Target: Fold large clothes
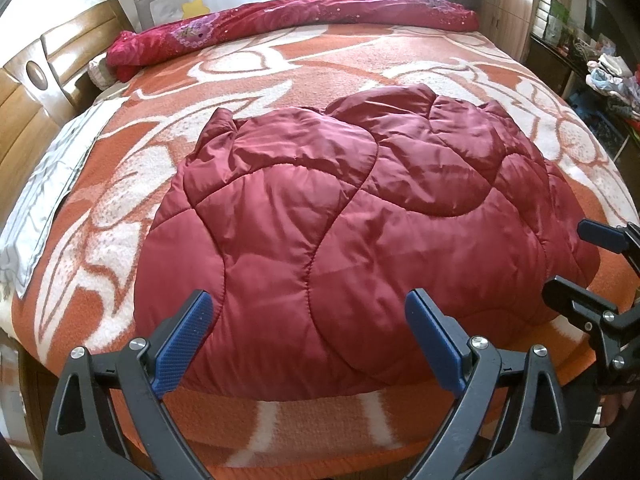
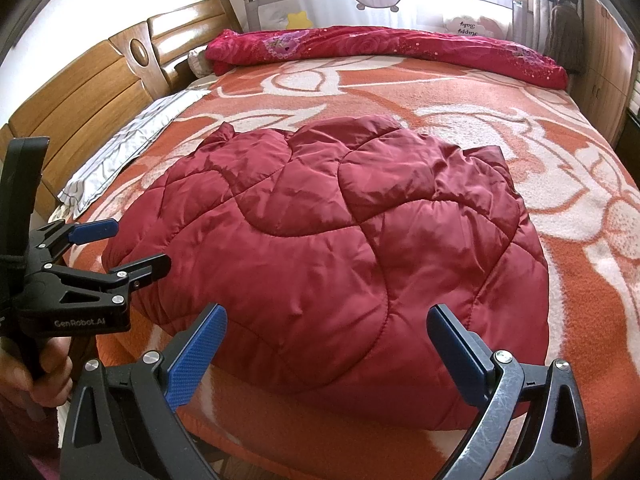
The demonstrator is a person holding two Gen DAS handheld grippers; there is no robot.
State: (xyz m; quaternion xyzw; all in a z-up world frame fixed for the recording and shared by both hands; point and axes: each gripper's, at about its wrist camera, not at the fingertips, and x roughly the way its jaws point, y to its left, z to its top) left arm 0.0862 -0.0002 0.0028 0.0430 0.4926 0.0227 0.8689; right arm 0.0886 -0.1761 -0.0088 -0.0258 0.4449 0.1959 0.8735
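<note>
A dark red quilted padded coat lies folded in a rounded bundle on the orange and white blanket near the bed's front edge; it also shows in the right wrist view. My left gripper is open and empty, just before the coat's near edge; it also shows in the right wrist view at the coat's left side. My right gripper is open and empty over the coat's near edge; it also shows in the left wrist view by the coat's right side.
A rolled red floral quilt lies along the far side of the bed. A grey striped pillow lies at the left by the wooden headboard. A grey bed rail stands behind. Cluttered shelves stand to the right.
</note>
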